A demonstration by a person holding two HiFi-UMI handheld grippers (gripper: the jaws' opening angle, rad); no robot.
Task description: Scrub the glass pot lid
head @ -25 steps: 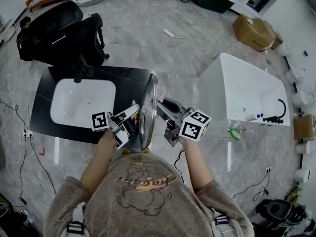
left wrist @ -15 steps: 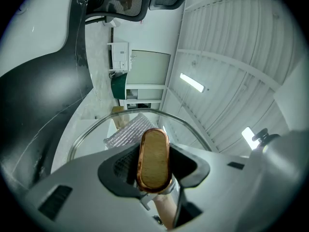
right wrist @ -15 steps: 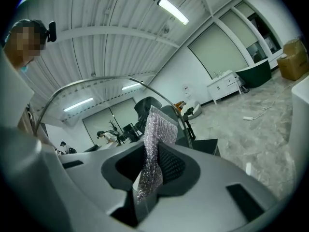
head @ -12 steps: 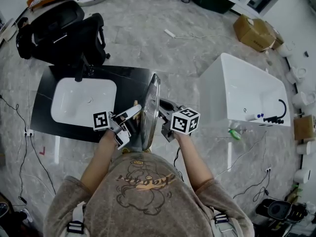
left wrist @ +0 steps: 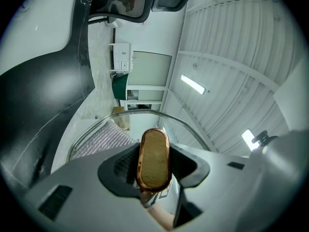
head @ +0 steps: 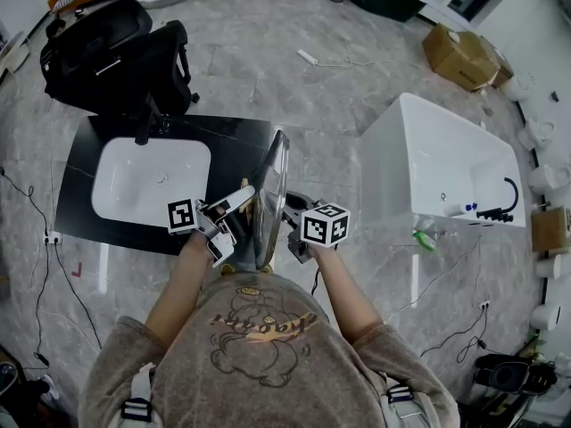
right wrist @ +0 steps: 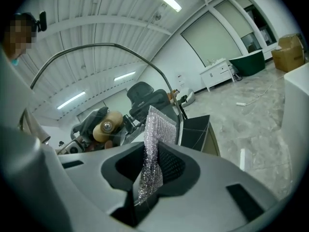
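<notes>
Lid [head: 270, 196] stands on edge between the two grippers, rim toward the head camera. The left gripper [head: 243, 210] has its fingers closed partway on the lid's knob [left wrist: 153, 159], which fills the gap between them, so the glass sits just beyond the fingertips. The right gripper [head: 290, 217] has its fingers pinched nearly together on a silvery mesh cloth [right wrist: 154, 149], which sticks out past the fingertips toward the lid's far face. Seen through the glass from the left gripper view, the cloth [left wrist: 101, 139] appears to lie against the underside, low and to one side of the knob. I judge scrubbing to be mid-course. The glass looks clear, with no suds showing, so how much is cleaned cannot be told; the knob side looks untouched.
</notes>
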